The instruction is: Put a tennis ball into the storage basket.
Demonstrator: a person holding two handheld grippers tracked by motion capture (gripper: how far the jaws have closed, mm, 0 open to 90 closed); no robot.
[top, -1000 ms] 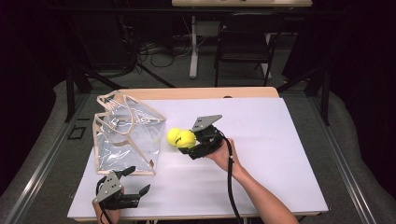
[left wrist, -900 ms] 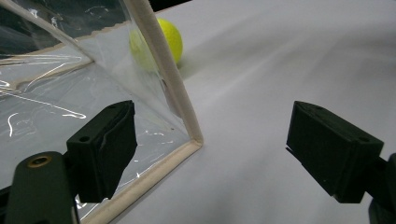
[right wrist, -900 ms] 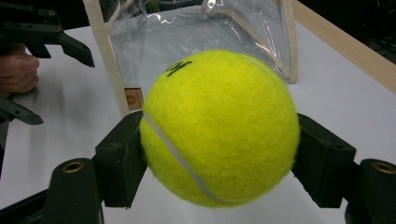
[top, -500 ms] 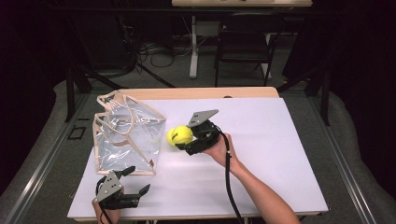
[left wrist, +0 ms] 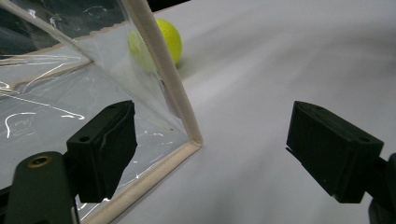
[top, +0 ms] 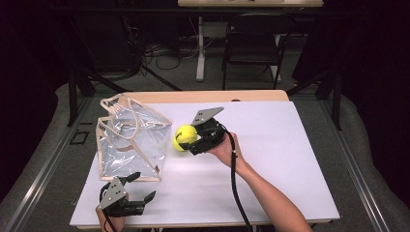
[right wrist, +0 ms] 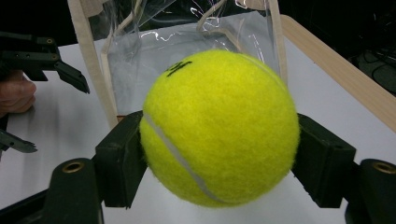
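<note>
**Getting the ball up and over the bag's rim**

My right gripper (top: 191,141) has its jaws clamped on the tennis ball (top: 184,137), one pad on each side at about the ball's widest line, as the right gripper view shows. The ball sits just beside the clear bag (top: 130,140), at its right wall and a little above the white table (top: 290,159). My left gripper (top: 137,189) waits at the bag's near corner with its jaws spread wide and nothing between them; in the left gripper view the cream-trimmed edge of the bag stands between the two pads.

I judge the step in hand to be carrying the ball into the bag. To do it well, I would keep the squeeze even, since a round felt ball can roll out of flat pads if I tilt my wrist quickly. I would lift until the ball clears the bag's top rim before moving across, because the thin plastic walls will buckle if bumped. My left jaws could pinch that near edge first to steady the bag and hold its mouth open. Once the ball is above the opening, I would lower it inside before letting go.
</note>
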